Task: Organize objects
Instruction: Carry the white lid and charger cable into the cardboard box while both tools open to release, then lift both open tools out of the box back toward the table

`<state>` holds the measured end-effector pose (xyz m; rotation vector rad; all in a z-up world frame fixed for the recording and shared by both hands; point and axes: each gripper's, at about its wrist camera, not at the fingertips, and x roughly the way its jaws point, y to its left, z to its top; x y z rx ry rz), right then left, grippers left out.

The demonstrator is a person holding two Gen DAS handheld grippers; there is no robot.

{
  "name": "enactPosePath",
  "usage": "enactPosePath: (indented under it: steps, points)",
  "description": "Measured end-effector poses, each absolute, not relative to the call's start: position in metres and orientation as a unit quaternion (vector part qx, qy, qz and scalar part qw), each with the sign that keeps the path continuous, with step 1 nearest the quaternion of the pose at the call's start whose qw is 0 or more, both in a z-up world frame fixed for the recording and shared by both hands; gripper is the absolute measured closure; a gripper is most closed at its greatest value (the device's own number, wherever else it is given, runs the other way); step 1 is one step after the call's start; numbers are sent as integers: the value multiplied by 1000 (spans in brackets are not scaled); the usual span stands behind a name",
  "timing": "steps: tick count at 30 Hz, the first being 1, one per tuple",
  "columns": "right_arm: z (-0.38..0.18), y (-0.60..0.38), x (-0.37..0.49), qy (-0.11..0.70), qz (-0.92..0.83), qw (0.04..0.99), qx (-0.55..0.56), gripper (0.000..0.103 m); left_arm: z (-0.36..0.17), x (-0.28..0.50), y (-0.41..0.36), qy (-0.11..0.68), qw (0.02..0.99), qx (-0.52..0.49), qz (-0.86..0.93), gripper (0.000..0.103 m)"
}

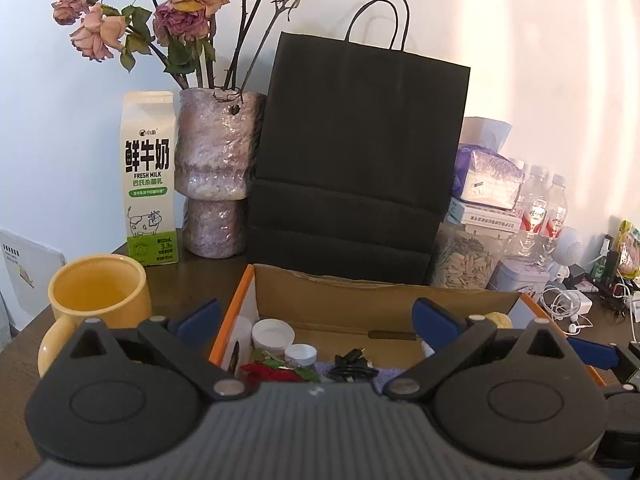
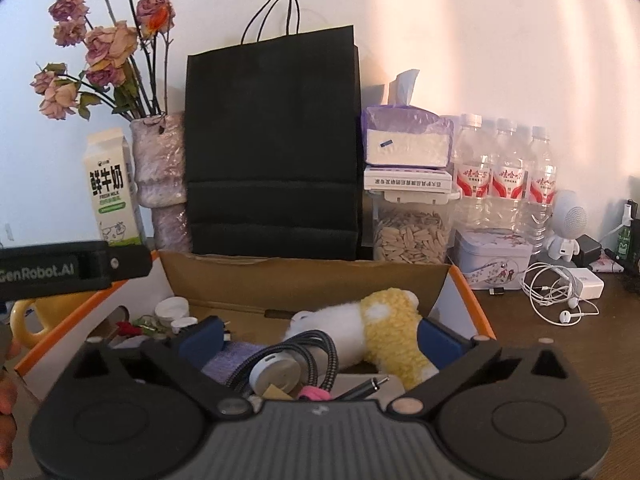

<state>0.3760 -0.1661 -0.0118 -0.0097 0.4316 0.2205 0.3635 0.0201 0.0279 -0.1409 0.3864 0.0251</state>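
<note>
An open cardboard box (image 1: 384, 300) with orange-edged flaps stands on a dark wooden table (image 2: 560, 344), directly in front of a black paper bag (image 1: 360, 152); all positions here are given relative to this box. The left gripper (image 1: 316, 316) hovers over the box's near left part, its blue-padded fingers (image 1: 200, 316) spread wide and holding nothing; below and between them, inside the box, lie two white-capped bottles (image 1: 272, 334), a red item (image 1: 268, 372) and a coiled black cable (image 1: 354, 364). The right gripper (image 2: 320, 336) hovers over the box's near right part, likewise wide open and empty; between its fingers (image 2: 440, 342), inside the box, rest a white-and-yellow plush toy (image 2: 380, 328), a braided cable (image 2: 320, 356) looped around a white round item (image 2: 276, 374), and a pen (image 2: 366, 388). Left of the box stand a yellow mug (image 1: 96, 300), a milk carton (image 1: 148, 184) and a vase of dried roses (image 1: 216, 168). Right of the box stand a seed jar (image 2: 410, 236), water bottles (image 2: 504, 176), a tin (image 2: 494, 256) and white earphones (image 2: 560, 300).
</note>
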Motion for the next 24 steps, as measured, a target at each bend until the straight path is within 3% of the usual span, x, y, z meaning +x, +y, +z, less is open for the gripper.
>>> enactPosePath:
  steps: [24]
  points:
    - [6, -176, 303, 192, 109, 975, -15, 0, 40, 288, 18, 194, 978, -76, -2, 0]
